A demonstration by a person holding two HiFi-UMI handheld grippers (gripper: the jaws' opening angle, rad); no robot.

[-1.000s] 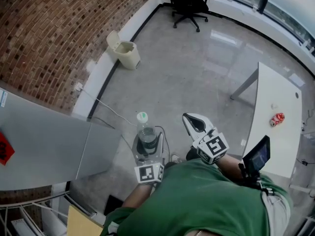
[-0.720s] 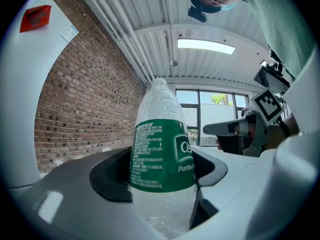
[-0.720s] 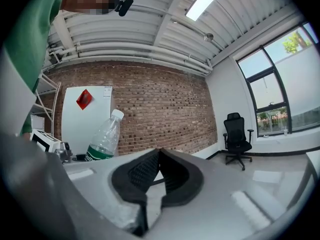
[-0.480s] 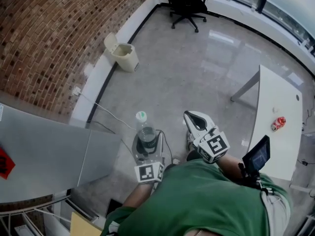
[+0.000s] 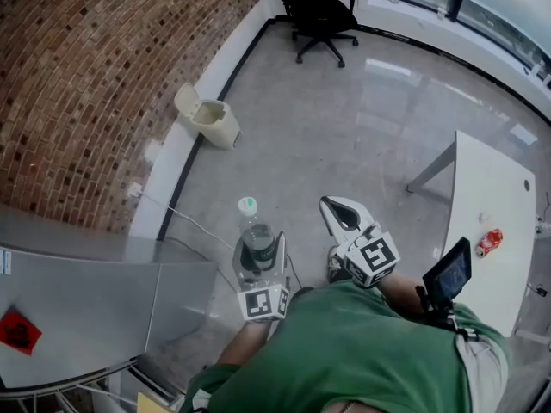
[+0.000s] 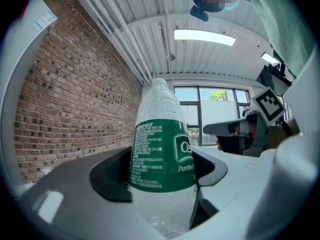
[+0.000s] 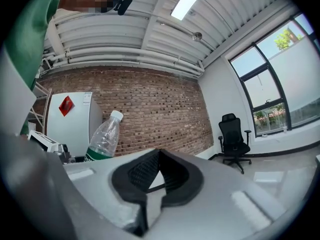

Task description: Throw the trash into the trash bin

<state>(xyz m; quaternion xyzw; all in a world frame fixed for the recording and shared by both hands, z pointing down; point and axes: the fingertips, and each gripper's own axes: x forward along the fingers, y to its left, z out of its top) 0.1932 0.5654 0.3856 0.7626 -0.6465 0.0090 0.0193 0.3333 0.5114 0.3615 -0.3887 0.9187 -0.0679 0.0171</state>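
A clear plastic water bottle (image 5: 256,234) with a green label and white cap stands upright between the jaws of my left gripper (image 5: 257,253), which is shut on it. In the left gripper view the bottle (image 6: 162,154) fills the middle, with both pads against its sides. My right gripper (image 5: 337,212) is held level beside it, to the right, shut and with nothing in it; its pads (image 7: 150,176) meet at the tips. The beige trash bin (image 5: 214,120), lid tipped open, stands on the floor by the brick wall, well ahead and to the left.
A black office chair (image 5: 318,9) stands at the far end of the room. A white table (image 5: 482,205) at the right carries a red crushed can (image 5: 489,242). A grey cabinet (image 5: 77,304) is close at the left, and a thin cable (image 5: 185,228) runs over the floor.
The whole view has advanced over the floor: the bin and chair sit lower in the picture, nearer to me. Both grippers keep their pose, the bottle still gripped.
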